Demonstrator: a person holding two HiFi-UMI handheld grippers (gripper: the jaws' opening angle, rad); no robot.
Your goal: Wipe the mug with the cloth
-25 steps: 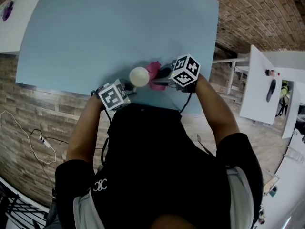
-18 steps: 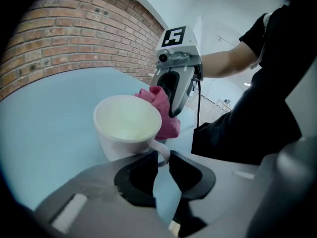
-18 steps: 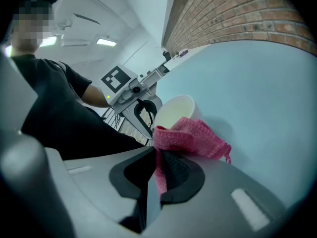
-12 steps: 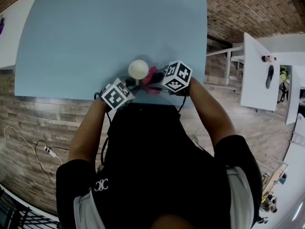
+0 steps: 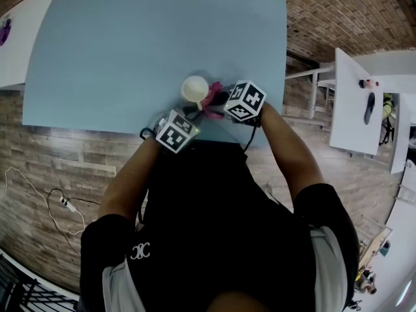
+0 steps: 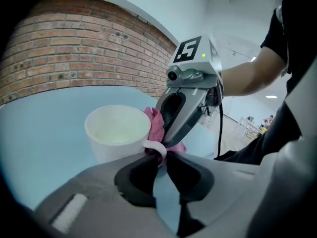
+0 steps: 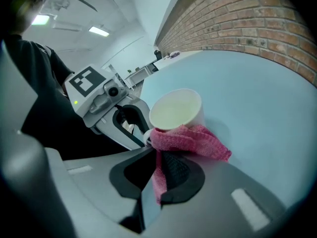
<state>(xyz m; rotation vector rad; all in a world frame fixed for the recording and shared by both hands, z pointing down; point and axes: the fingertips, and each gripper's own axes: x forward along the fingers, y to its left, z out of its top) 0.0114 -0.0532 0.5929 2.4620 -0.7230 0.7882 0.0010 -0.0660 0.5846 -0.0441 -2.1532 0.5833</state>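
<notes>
Blue table (image 5: 130, 44) fills the upper half of the head view. Brick (image 5: 338, 18) shows beyond its upper right corner, and white side tables (image 5: 364, 109) stand at the right edge.

Mug (image 5: 195, 88): white, upright, nothing visible inside. It sits at lower centre of the head view, close to the table's near edge, and appears to stand on the table.

Cloth (image 5: 213, 96): pink and bunched. It lies just right of the mug in the head view, touching the mug's side next to the handle (image 6: 157, 150).

Left tongs (image 6: 159, 157): the jaws have just been closing. The handle loop sits between the tips, and they pinch it. The mug body lies ahead of them, upper left in the left gripper view.

Right tongs (image 7: 157, 155): clamped on a fold of the cloth. The rest of the cloth spreads ahead of the jaws and lies against the lower wall of the mug.

Both tongs meet at the handle side, tips close together with the cloth between them.
</notes>
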